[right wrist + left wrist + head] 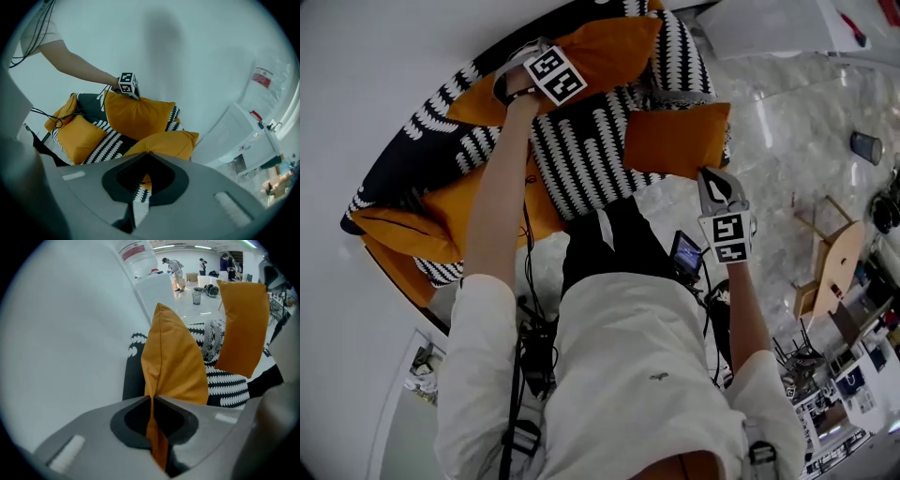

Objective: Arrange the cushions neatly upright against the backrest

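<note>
Cushions (675, 139): plump square orange fabric

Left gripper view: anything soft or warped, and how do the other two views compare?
Left gripper view: fisheye, dark corners, left gripper soft, pinched cushion sharper. Right gripper view: faint shadow on the wall. Head view: strongly bent edges, glare on the floor.

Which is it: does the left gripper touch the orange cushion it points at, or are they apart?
Touching. The left gripper view shows the left gripper shut on the orange cushion, its fabric pinched between the jaws.
</note>
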Available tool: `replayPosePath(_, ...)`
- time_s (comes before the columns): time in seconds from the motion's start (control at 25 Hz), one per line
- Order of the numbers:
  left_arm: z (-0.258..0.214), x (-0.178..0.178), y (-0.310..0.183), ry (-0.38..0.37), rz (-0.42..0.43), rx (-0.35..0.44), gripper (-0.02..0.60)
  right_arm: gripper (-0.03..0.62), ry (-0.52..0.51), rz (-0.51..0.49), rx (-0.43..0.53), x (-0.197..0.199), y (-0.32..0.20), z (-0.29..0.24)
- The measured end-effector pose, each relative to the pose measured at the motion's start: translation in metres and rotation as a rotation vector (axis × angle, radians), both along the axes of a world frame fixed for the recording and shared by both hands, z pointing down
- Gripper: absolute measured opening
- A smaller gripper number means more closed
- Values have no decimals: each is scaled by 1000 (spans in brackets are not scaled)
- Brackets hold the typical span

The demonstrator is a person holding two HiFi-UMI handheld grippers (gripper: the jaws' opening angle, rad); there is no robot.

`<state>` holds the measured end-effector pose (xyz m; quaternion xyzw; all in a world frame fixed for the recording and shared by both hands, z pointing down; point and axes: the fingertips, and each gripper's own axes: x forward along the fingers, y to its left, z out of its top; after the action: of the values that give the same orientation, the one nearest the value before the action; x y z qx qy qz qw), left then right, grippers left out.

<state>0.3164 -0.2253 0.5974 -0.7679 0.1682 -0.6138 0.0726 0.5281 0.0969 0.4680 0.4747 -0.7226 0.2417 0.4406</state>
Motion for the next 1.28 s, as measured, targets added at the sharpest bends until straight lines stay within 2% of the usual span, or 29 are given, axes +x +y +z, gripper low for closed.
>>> replayPosePath(0.16,2,0,-35,53,-133,-30,23,29,0,-14,2,-4,-9,-1)
replayPosePath(0.36,7,2,-49,77,-168,-55,25,29,-14,-22,1,-8,-16,0)
replayPosePath(0.52,16,8,-44,178,-287,-101,23,29,-16,-37,-3,-13,-22,4)
replayPosePath(0.6,21,9,-41,170,-268,-104,23,29,-16,-47,0,-15,-25,4)
replayPosePath(0.72,22,10,-37,118,-168,-78,40,29,-19,-57,5,-16,-29,3)
replayPosePath(0.8,19,10,-34,110,-114,-61,59,29,-22,-62,5,-18,-29,2)
replayPosePath(0.88,14,8,-32,113,-75,-32,115,29,-25,-73,6,-23,-30,0)
replayPosePath(1.0,0,1,-30,141,-76,-15,194,29,-34,-99,14,-33,-32,-4)
replayPosePath(1.12,-15,-9,-15,179,-88,-35,240,29,-44,-122,30,-44,-35,-13)
replayPosePath(1.28,-30,-32,20,245,-151,-54,256,29,-54,-165,64,-56,-43,-32)
